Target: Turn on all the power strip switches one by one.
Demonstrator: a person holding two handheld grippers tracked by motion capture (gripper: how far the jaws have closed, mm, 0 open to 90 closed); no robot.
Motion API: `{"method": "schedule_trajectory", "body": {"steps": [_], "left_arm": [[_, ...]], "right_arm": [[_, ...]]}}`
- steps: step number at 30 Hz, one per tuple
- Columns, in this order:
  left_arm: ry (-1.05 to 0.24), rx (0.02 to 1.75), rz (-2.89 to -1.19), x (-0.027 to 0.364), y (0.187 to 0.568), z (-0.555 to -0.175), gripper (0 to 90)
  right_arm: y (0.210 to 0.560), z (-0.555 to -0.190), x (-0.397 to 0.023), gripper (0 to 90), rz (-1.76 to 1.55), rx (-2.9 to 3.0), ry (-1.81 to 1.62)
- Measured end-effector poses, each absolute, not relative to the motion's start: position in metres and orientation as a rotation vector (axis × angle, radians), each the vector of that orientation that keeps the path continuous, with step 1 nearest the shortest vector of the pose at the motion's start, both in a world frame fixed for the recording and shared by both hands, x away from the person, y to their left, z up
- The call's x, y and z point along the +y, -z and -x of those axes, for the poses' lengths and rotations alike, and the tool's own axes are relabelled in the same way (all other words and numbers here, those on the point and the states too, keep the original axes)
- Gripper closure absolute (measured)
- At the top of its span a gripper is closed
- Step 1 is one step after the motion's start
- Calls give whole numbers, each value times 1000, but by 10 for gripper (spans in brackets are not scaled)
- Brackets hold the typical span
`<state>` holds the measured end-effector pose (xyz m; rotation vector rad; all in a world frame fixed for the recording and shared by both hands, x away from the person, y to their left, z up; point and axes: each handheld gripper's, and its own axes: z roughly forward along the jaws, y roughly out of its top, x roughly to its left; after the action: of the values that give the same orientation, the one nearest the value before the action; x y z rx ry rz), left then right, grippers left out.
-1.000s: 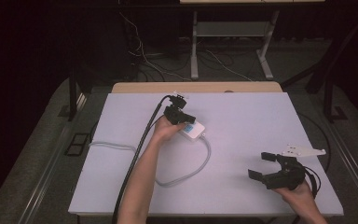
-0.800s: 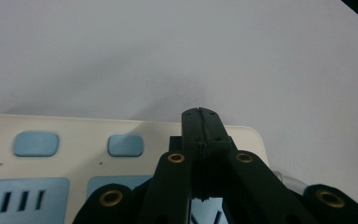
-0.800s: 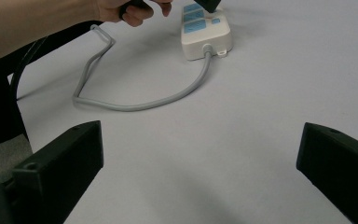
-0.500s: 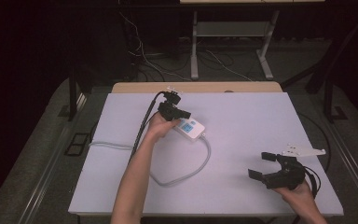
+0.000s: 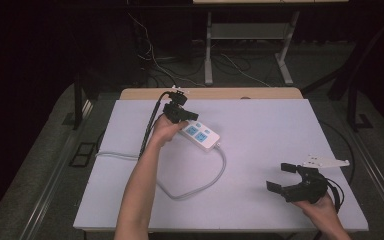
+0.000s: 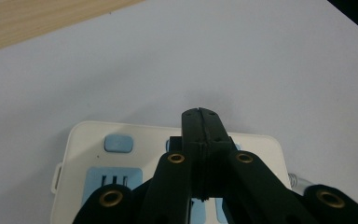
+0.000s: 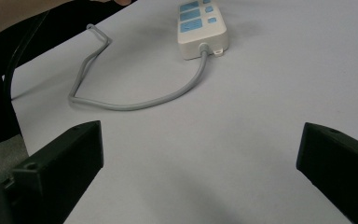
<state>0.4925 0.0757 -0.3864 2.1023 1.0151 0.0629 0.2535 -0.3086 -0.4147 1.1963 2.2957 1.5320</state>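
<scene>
A white power strip (image 5: 198, 134) with pale blue sockets lies flat on the white table (image 5: 280, 130), left of the table's middle and toward its far half in the high view. Its long axis runs from about 10 o'clock to 4 o'clock there, with the cord end pointing to 4 o'clock. The grey cord (image 5: 200, 182) leaves that end, curves down toward 6 o'clock, loops back and runs off toward 9 o'clock to the table's left edge.

The left gripper (image 5: 179, 114) sits over the strip's 10 o'clock end, held by the left hand (image 5: 164, 131). In the left gripper view its jaws are pressed together, tip to tip, with nothing visible between them; they hang above the strip's top face, beside a blue button (image 6: 118, 143) and above a blue socket (image 6: 113, 179). Whether the tips touch the strip cannot be told.

The right gripper (image 5: 289, 180) rests near the table's near right corner, at about 4 o'clock from the strip and well apart from it, held by the right hand (image 5: 321, 207). Its jaws are spread wide and empty, aimed toward the strip's cord end.
</scene>
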Motion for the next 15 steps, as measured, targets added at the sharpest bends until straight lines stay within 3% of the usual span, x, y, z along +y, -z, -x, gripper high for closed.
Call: {"method": "schedule_trajectory", "body": {"steps": [15], "left_arm": [[-90, 1039, -2138, 70, 399, -503, 899]], "right_arm": [[415, -253, -309, 4, -1200, 2286, -1531]]}}
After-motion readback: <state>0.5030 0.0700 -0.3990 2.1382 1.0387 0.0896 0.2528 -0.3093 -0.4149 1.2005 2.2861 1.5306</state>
